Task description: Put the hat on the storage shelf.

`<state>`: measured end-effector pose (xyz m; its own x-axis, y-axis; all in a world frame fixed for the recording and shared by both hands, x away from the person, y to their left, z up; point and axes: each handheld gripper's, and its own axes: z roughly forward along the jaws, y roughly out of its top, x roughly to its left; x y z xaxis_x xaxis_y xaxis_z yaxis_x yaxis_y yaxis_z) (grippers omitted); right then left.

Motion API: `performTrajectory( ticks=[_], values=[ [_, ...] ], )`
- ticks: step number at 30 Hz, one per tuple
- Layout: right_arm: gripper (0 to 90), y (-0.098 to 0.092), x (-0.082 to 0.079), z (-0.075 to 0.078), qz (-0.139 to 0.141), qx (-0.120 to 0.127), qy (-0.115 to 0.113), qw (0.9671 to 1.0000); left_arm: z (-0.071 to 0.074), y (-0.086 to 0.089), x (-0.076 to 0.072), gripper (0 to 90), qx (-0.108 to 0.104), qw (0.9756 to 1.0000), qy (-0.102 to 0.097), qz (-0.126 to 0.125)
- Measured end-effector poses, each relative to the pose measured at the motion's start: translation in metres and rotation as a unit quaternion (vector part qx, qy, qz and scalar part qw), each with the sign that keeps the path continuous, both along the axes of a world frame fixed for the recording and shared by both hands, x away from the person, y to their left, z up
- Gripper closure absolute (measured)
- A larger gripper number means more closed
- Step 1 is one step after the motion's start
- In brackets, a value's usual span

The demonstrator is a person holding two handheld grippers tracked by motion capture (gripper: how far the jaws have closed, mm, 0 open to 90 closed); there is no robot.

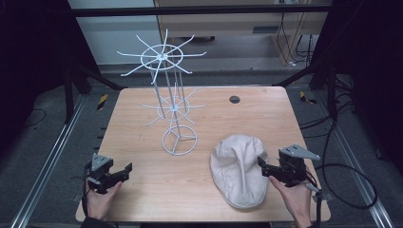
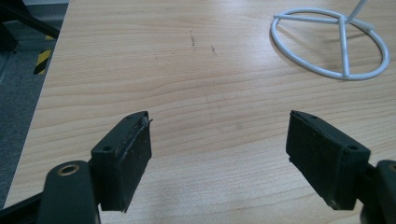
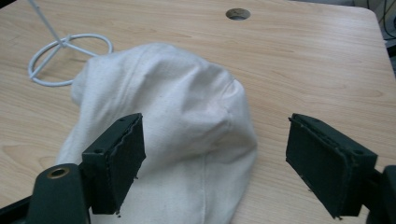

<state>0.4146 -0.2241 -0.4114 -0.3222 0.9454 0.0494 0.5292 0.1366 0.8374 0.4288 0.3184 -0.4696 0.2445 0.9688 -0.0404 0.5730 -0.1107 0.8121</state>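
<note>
Wood-grain counter (image 1: 142,123), pale and rectangular with rounded corners, carries everything. On its far half stands a tall white wire rack (image 1: 167,85) with two tiers of spoked hooks above a ring base. Nearer, on the right half, a cream fabric cap (image 1: 237,168) lies flat, well apart from the rack's base. At the cap's right edge the right tool (image 1: 263,167) has its jaws spread wide; in the right gripper view the cap (image 3: 177,121) lies just ahead of the pads, untouched. Near the front left corner the left tool (image 1: 124,171) is wide open over bare wood, holding nothing.
</note>
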Motion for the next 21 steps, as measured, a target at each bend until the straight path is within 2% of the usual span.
performTrajectory(
  ticks=[5,21],
  values=[
    [21.7,0.007,-0.001,0.005,0.005,0.002,-0.004,1.0000,0.000,0.001,0.000,21.9,0.001,1.0000,0.001,0.000],
    [24.3,0.044,-0.002,0.012,0.028,0.001,0.019,0.9994,-0.001,0.001,0.001,22.2,0.006,1.0000,0.004,0.001]
  ],
)
